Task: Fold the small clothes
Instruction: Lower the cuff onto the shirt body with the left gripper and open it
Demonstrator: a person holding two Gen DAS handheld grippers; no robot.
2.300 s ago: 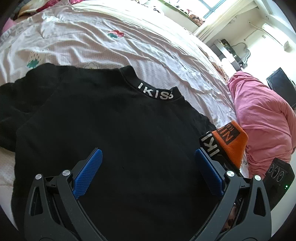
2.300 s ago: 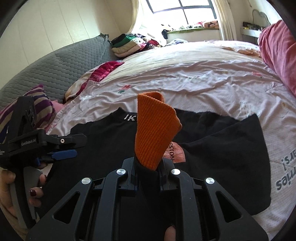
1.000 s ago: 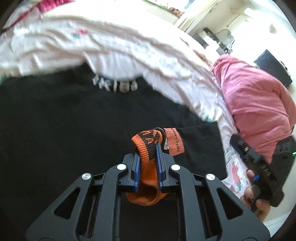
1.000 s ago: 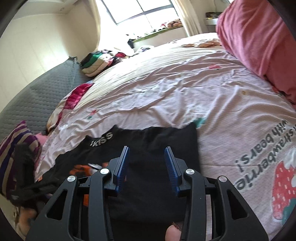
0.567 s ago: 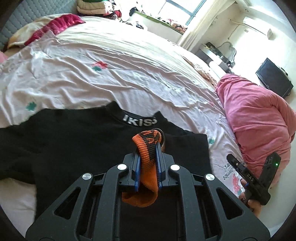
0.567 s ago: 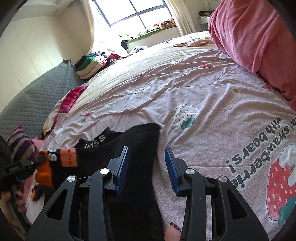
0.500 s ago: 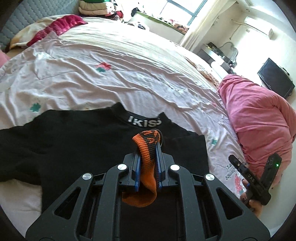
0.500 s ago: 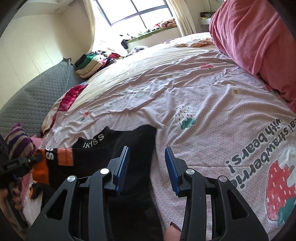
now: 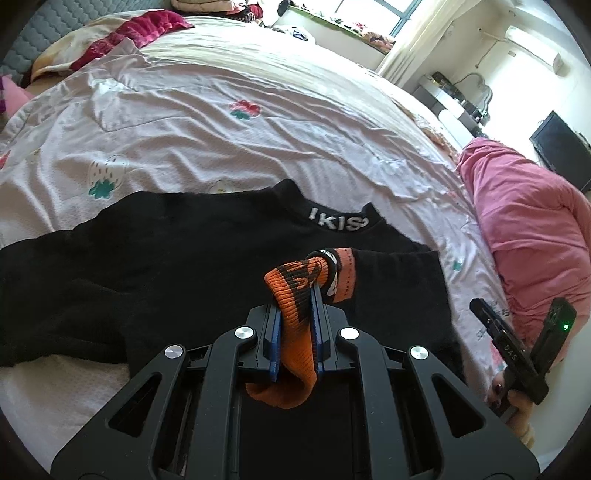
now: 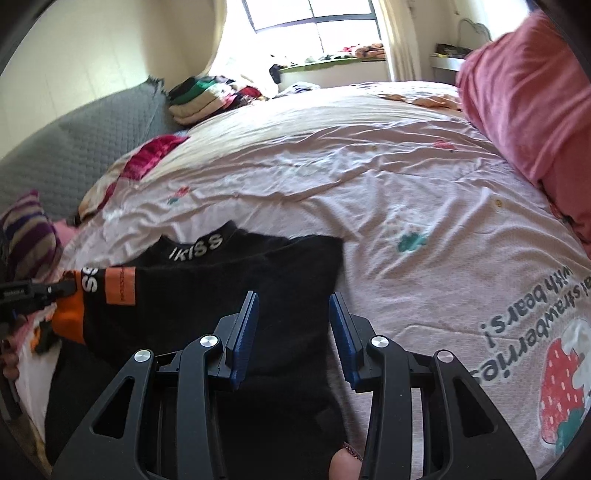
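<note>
The orange cuff point(image 9: 295, 291) of the black sweater point(image 9: 177, 273), which is lying spread on the pink bed sheet point(image 9: 207, 122), is being pinched between the fingers of the left gripper point(image 9: 295, 332), while the right gripper point(image 10: 293, 328) is being held with fingers apart above the sweater's edge.

A: Pretty bright room, daylight pouring in from the far window point(image 10: 317, 22), and it's totally blown out.

B: Yep, heavy fisheye bend with dark corners. Right wrist view's a bit blurry too.
</note>
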